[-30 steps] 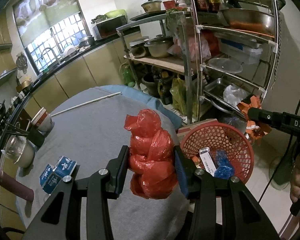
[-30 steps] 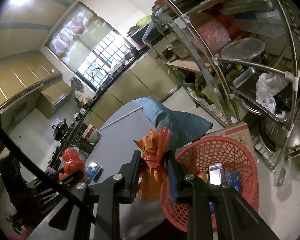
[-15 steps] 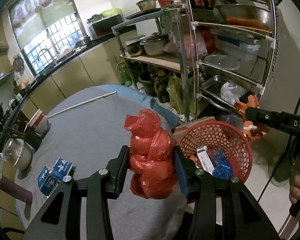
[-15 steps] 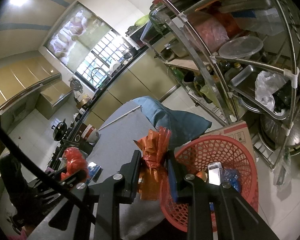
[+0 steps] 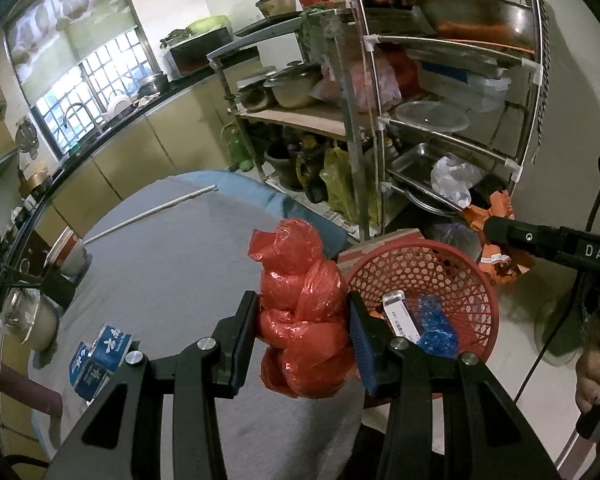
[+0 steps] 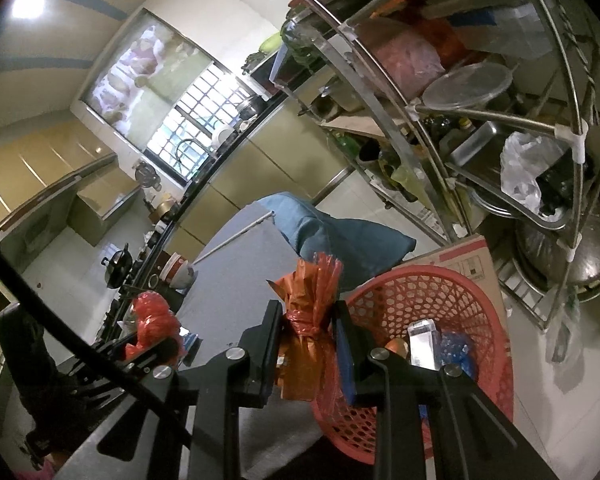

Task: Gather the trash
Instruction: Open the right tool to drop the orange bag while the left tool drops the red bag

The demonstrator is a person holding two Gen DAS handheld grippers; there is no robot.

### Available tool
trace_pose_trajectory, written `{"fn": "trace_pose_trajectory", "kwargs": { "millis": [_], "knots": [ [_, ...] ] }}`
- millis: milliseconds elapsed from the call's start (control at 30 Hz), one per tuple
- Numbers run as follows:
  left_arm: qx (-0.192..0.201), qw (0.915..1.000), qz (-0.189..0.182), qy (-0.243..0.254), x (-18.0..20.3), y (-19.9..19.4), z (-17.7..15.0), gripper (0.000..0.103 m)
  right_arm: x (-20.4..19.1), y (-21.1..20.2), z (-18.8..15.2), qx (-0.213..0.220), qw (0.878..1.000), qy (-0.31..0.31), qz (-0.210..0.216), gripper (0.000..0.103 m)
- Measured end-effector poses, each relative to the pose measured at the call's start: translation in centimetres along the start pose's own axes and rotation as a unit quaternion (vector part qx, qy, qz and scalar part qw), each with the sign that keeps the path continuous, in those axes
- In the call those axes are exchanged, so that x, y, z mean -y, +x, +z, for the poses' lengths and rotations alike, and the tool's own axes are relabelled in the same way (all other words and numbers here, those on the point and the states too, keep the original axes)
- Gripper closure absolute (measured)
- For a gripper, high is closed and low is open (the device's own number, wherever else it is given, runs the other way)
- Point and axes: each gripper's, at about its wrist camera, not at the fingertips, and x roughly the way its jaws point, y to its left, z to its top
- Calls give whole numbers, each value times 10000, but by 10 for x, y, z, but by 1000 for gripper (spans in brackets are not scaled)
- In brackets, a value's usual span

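Plastic fills both claws. The left gripper (image 5: 304, 344) is clamped on a knotted red plastic bag (image 5: 302, 312), its pads pressed into the bundle's sides, and it hangs over the near edge of the grey-covered table (image 5: 172, 264), just short of the red basket (image 5: 472, 280). The right gripper (image 6: 306, 344) is squeezed tight on a crumpled orange wrapper (image 6: 306, 312), pinched at the tied waist so the frilled top fans out above the jaws. It sits right beside the basket's rim, table side, so I'd guess this piece goes in first.

The basket stands off the table's edge, below it, against a cardboard box (image 6: 460, 258); placed there, anything can be dropped straight in without a long reach. Already inside lie a small white packet (image 5: 396, 312) and a blue crumpled piece (image 5: 436, 326), so the collecting looks partly done.

Back on the table, two blue-and-white cartons (image 5: 100, 354) lie close to the left claw, and they look like the next trash to fetch. Further along are a paper cup (image 5: 74, 254) and a long white rod (image 5: 152, 212) lying across the cloth. Beyond the basket rises a metal rack (image 5: 440, 92) crowded with pots, trays and bags, and past the table a counter runs under a barred window (image 5: 88, 92).
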Motion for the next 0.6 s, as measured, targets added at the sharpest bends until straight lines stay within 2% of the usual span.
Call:
{"fn": "trace_pose_trajectory", "kwargs": {
  "millis": [267, 600],
  "knots": [
    [-30, 9999, -65, 110, 12, 6, 6, 57, 9, -4, 4, 19, 10000, 86, -7, 76],
    [-129, 9993, -214, 263, 30, 18, 11, 57, 28, 3, -3, -174, 9991, 386, 16, 76]
  ]
}}
